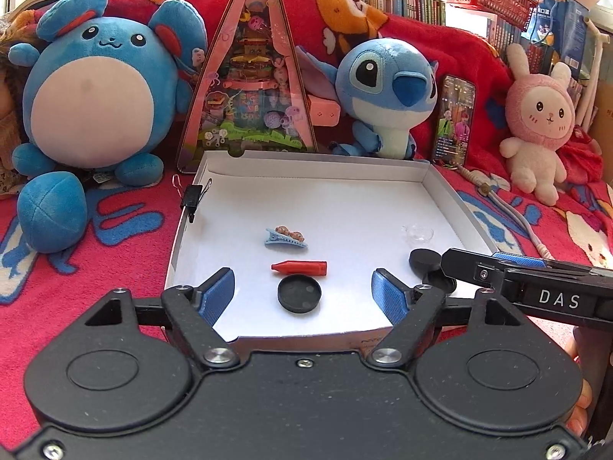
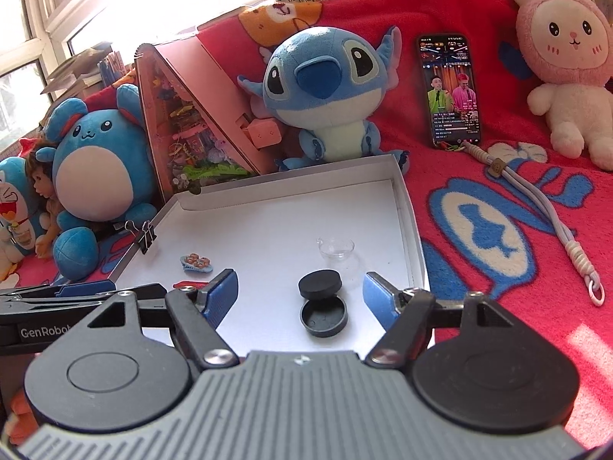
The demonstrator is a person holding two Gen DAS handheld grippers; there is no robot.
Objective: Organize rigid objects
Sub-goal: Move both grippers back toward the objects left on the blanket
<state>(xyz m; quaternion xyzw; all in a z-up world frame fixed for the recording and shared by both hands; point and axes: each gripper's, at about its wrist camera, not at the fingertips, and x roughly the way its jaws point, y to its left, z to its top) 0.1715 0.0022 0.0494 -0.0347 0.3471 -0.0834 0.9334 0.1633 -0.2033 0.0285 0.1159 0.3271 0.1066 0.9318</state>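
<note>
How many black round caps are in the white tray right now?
3: one black cap before the red crayon; two by the right gripper, a solid cap leaning on an open cap.

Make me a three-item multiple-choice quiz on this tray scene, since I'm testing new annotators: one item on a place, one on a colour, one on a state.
1. Where is the binder clip?
A. clipped to the white tray's left wall
B. inside the glass dish
C. on the phone

2. What colour is the crayon?
A. green
B. red
C. yellow

3. How does the right claw stand?
A. shut on the hair clip
B. shut on the glass dish
C. open, holding nothing

Answers:
1. A, the clip grips the edge of the white tray on its left.
2. B, it lies red between the hair clip and a black cap.
3. C, its blue pads stand wide apart around the two stacked black caps.
</note>
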